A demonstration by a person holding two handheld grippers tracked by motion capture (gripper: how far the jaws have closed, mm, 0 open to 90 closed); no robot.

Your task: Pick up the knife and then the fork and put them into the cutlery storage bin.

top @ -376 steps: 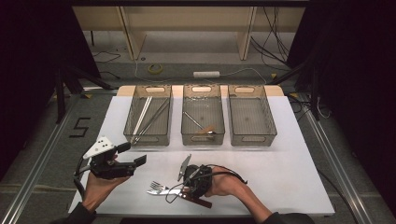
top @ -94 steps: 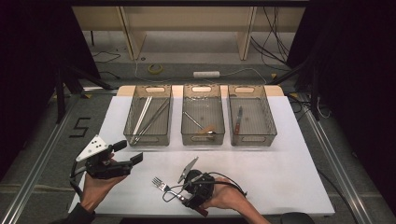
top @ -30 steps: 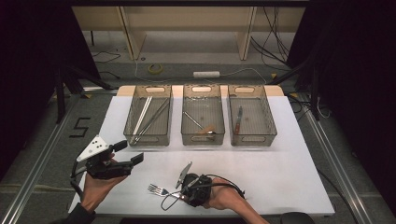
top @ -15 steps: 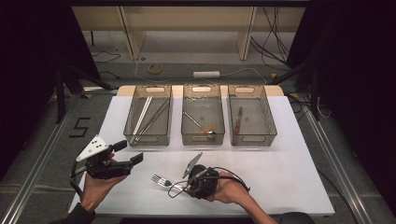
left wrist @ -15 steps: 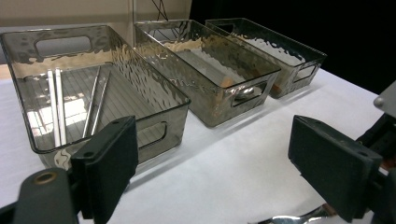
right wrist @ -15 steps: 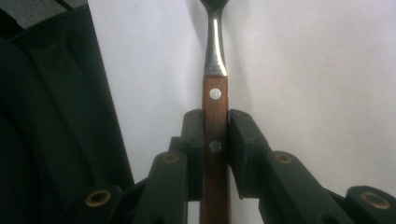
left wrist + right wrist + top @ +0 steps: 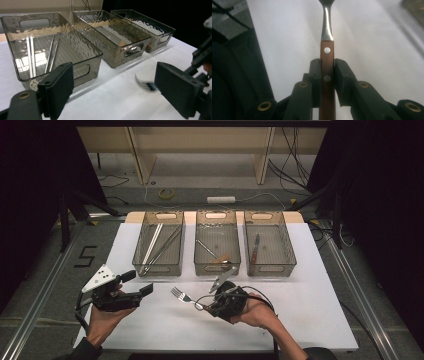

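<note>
three bins (image 7: 217,242) side by side behind the fork (image 7: 183,296).

A lab-style recording bench: white table (image 7: 310,290) on aluminium rails (image 7: 37,312), surrounded by black curtains (image 7: 380,195).

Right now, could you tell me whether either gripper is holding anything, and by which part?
The right gripper clamps a fork by its wooden handle, near the end where the metal neck begins. The left gripper is open and holds nothing.
</note>
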